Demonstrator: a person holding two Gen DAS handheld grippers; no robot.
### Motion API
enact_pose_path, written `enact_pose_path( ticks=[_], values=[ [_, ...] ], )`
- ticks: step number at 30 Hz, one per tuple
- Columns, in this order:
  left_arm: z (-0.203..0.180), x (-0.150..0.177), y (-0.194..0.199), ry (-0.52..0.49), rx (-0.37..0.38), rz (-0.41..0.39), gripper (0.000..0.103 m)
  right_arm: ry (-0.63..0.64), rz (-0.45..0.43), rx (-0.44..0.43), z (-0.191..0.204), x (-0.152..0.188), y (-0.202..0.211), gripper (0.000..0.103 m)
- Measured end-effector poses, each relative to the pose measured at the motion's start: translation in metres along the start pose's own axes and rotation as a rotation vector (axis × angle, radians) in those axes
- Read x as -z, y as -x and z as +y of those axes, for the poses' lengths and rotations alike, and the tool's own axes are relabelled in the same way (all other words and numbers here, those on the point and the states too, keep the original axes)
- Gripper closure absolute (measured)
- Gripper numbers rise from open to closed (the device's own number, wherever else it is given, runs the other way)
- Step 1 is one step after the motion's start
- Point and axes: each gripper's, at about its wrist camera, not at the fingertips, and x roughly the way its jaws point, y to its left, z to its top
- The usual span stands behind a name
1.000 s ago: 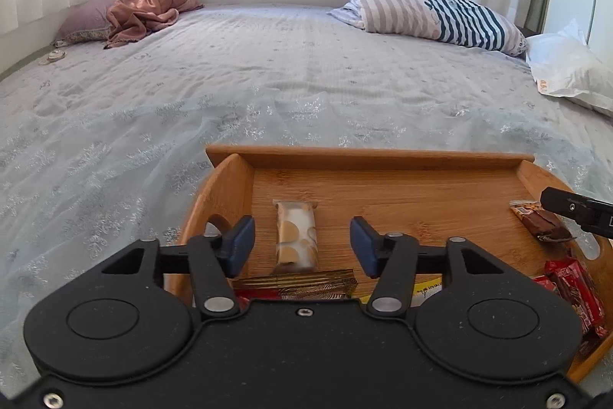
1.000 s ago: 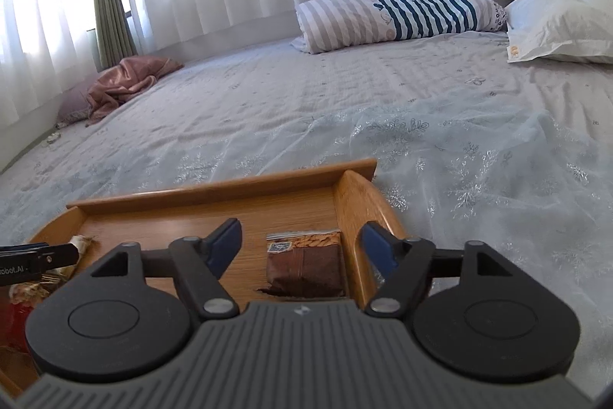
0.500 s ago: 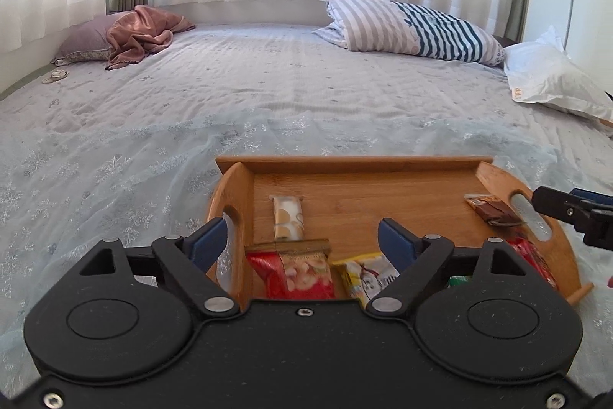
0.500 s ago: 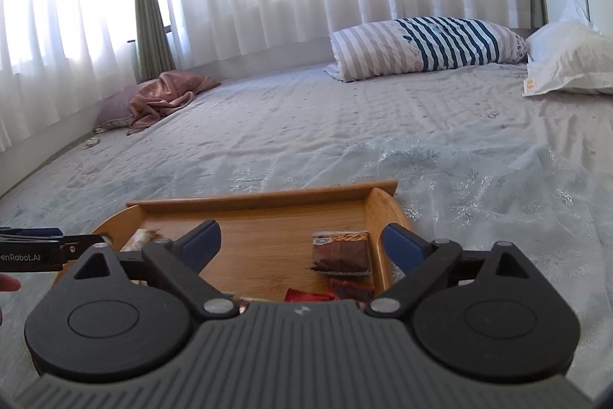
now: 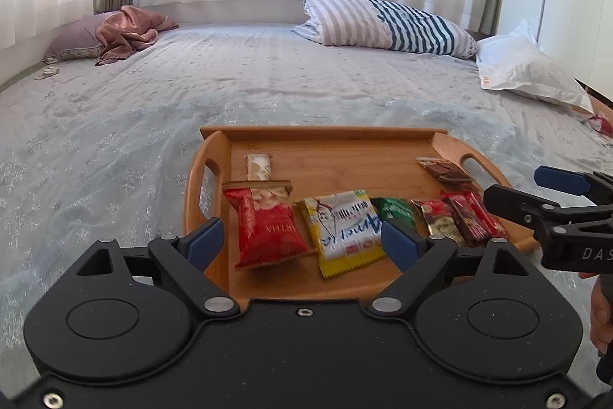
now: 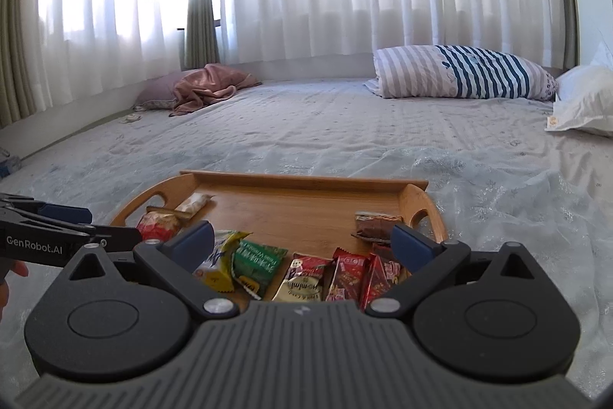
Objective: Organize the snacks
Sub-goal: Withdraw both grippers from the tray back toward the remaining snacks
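A: Since both grippers hang over the near edge of the wooden tray (image 5: 214, 156) with nothing in them, which snack would you go for next?

B: Look at the jaws first. The left gripper (image 5: 300, 242) is opening, blue pads spread, and only air sits between them; the red packet (image 5: 264, 221) and the yellow-and-white packet (image 5: 345, 229) lie on the tray beyond. The right gripper (image 6: 302, 242) is opening too, at its widest, gripping nothing.

A: And the snacks?

B: All on the tray, which rests on the bedspread (image 5: 115, 125). A crowded row runs along the near side: red, yellow-and-white, a green packet (image 6: 258, 261), then the dark red wrappers (image 6: 364, 275) at the right. Two lie apart farther back, a pale bar (image 5: 259, 166) far left and a brown bar (image 6: 377, 225) far right.

A: So, the crowded row?

B: I'd judge so. Come down on one packet's middle, pads across its short sides, and lift straight up so overlapping neighbours don't drag along.
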Motion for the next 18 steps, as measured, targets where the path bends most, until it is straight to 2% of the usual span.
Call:
enact_pose_path(
  ticks=[5, 8, 18],
  values=[
    [-0.008, 0.008, 0.015, -0.032, -0.006, -0.019, 0.012, 0.013, 0.001, -0.01, 0.006, 0.007, 0.009, 0.0],
    [-0.013, 0.01, 0.023, -0.047, 0.018, -0.011, 0.012, 0.023, 0.007, -0.01, 0.008, 0.012, 0.013, 0.0],
    [-0.02, 0.018, 0.051, -0.034, 0.041, 0.007, 0.012, 0.043, 0.006, -0.017, 0.012, 0.024, 0.031, 0.0]
  ],
)
